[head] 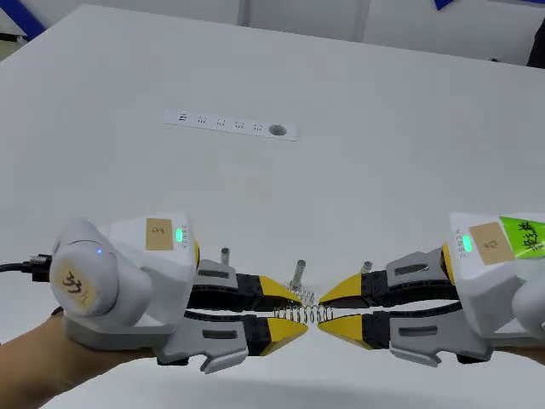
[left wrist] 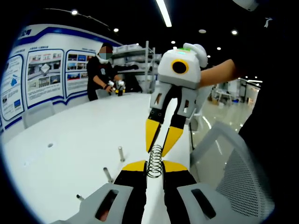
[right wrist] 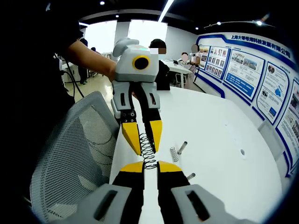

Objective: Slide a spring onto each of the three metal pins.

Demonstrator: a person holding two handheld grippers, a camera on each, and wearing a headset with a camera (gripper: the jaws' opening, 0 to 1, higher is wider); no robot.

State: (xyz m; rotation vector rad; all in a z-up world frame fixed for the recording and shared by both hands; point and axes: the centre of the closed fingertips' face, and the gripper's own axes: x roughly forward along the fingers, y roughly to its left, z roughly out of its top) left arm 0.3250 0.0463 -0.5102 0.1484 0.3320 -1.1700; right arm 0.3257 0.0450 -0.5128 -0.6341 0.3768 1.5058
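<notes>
Grip comes first here: the spring [head: 294, 314] hangs level between two sets of tips. Your left gripper [left wrist: 155, 165] is narrowed to a slim gap around one end, and your right gripper [right wrist: 150, 167] is nipped almost closed on the other. By my reading both have hold of it, and neither can thread it while the other clings. Release one side and pinch well back from the free end. Turn the bore upright and lower it square over the middle pin [head: 298, 274], which stands just beyond where the tips meet. A crooked approach would likely snag a coil on the pin's top. The head view gives you the whole row: a second pin [head: 225, 255] behind the left jaws, a third pin [head: 366, 267] behind the right jaws, and a power strip [head: 232, 124] far out on the white table [head: 383, 187]. The right gripper view adds a loose spring [right wrist: 174, 153] lying off to the right of its jaws. It is just beside a pin rather than on it, as far as I can tell. The left gripper view shows the held coils' full width between its tips.
</notes>
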